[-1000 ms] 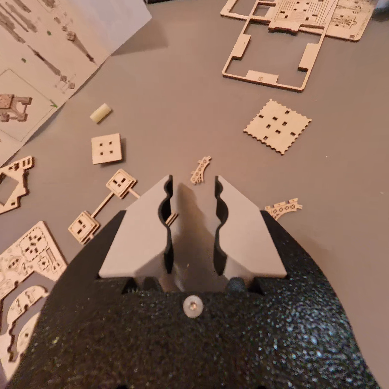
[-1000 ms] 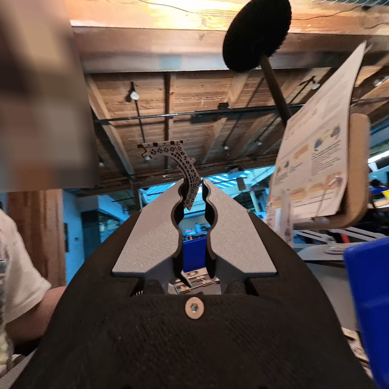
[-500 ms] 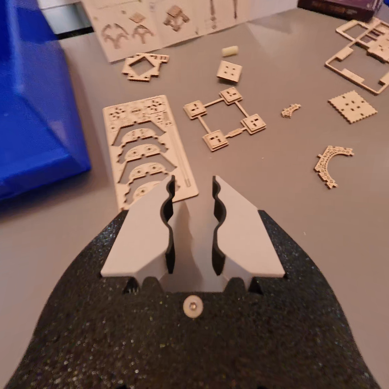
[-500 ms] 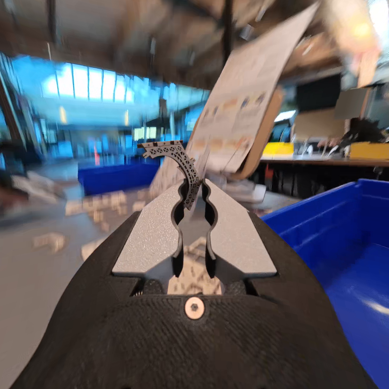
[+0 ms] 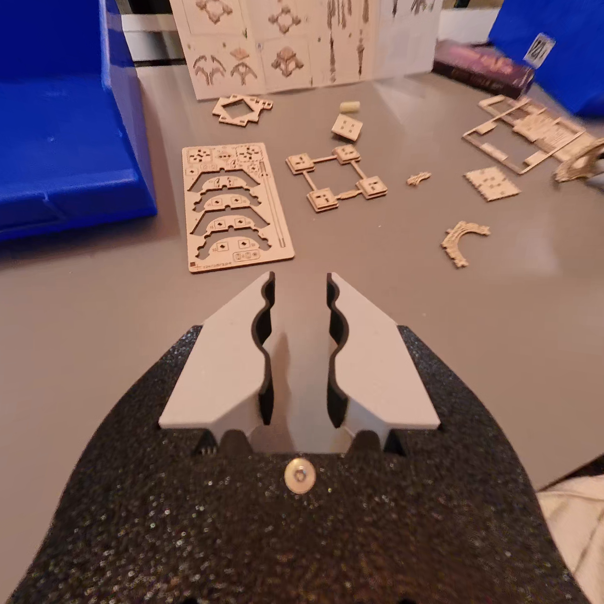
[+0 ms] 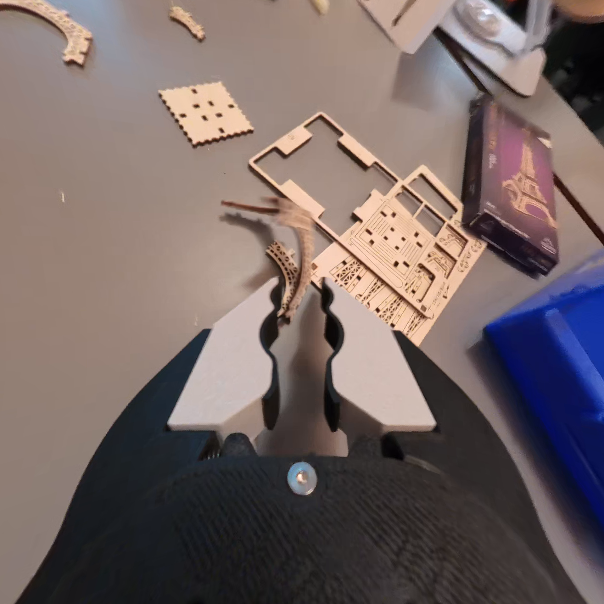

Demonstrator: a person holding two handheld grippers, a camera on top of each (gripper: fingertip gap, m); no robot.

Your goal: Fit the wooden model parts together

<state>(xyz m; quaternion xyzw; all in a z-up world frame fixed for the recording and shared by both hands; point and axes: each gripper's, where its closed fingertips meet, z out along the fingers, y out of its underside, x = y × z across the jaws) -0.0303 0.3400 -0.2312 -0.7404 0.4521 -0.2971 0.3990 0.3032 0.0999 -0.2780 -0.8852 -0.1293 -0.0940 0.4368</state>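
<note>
My left gripper [image 5: 300, 277] is open and empty, low over the grey table [image 5: 359, 327], just short of a wooden sheet of arch parts [image 5: 235, 202]. Beyond that sheet lie a square frame of four blocks [image 5: 336, 178], a small square plate [image 5: 347, 127], a toothed square plate [image 5: 492, 183] and a loose curved arch [image 5: 464, 242]. My right gripper [image 6: 300, 283] points down at the table with its jaws apart. A lattice arch piece [image 6: 294, 291] sits blurred against its left finger, clear of the right one. It is just in front of a cut-out sheet [image 6: 392, 235].
A blue bin [image 5: 65, 130] stands on the left and another [image 6: 555, 376] is at my right gripper's side. An instruction sheet [image 5: 294, 42] stands at the back. A dark box [image 6: 513, 186] lies by the table edge. A small curved piece [image 5: 418, 178] and a cream cylinder [image 5: 349, 107] lie mid-table.
My right gripper swung down from pointing at the ceiling to the table, and its jaws opened off the arch piece. My left gripper pulled back from the parts, still open.
</note>
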